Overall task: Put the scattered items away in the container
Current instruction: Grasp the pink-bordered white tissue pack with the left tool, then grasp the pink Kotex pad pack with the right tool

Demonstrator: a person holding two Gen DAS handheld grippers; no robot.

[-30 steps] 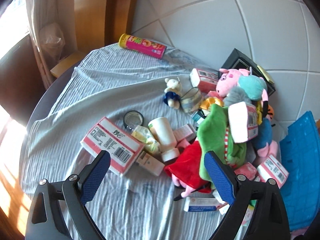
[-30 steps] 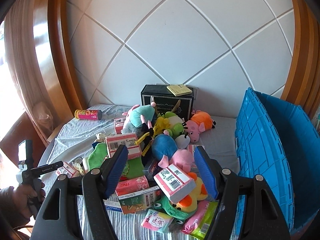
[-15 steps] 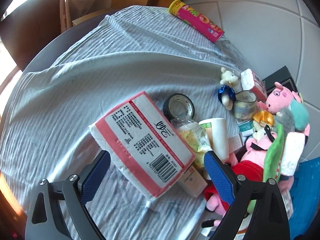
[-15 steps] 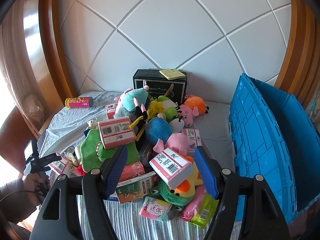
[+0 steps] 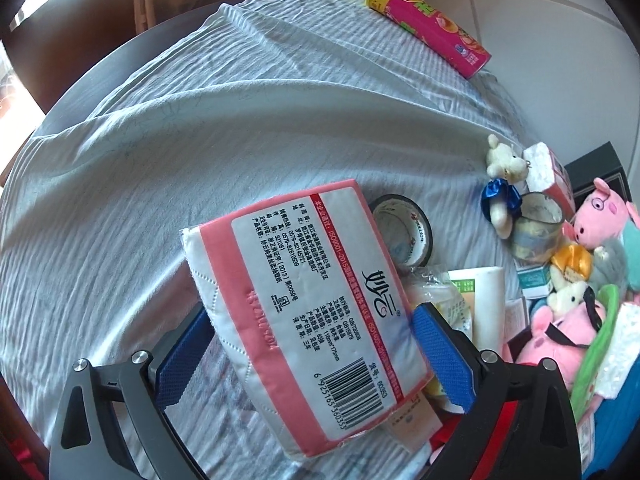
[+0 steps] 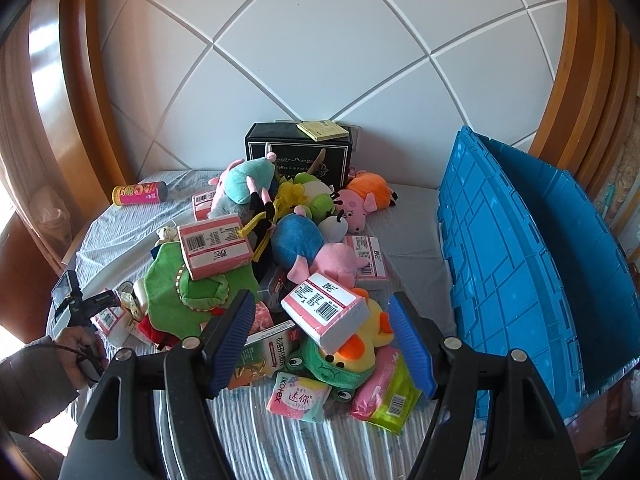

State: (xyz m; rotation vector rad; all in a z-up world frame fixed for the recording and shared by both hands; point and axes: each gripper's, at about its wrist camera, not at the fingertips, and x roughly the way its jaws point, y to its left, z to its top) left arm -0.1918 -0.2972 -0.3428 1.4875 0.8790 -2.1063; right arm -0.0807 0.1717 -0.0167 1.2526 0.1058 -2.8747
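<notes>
In the left wrist view my left gripper (image 5: 312,344) has its blue pads on either side of a pink and white tissue pack (image 5: 308,312) lying on the grey cloth; the jaws look spread, and I cannot tell whether the pads touch it. In the right wrist view my right gripper (image 6: 320,336) is open and empty, above a heap of plush toys and packs, with another tissue pack (image 6: 326,310) just ahead of it. The blue crate (image 6: 520,264) stands at the right of the table. The left gripper (image 6: 86,306) also shows at the far left of that view.
A tape roll (image 5: 404,236), a white tube (image 5: 486,300) and a small bear (image 5: 504,184) lie beyond the left pack. A pink crisp can (image 5: 432,28) lies at the far edge. A black box (image 6: 298,156) stands by the wall. The round table's edge curves at left.
My left gripper has moved down and forward onto the tissue pack, which now sits between its pads. My right gripper has drawn slightly closer to the heap.
</notes>
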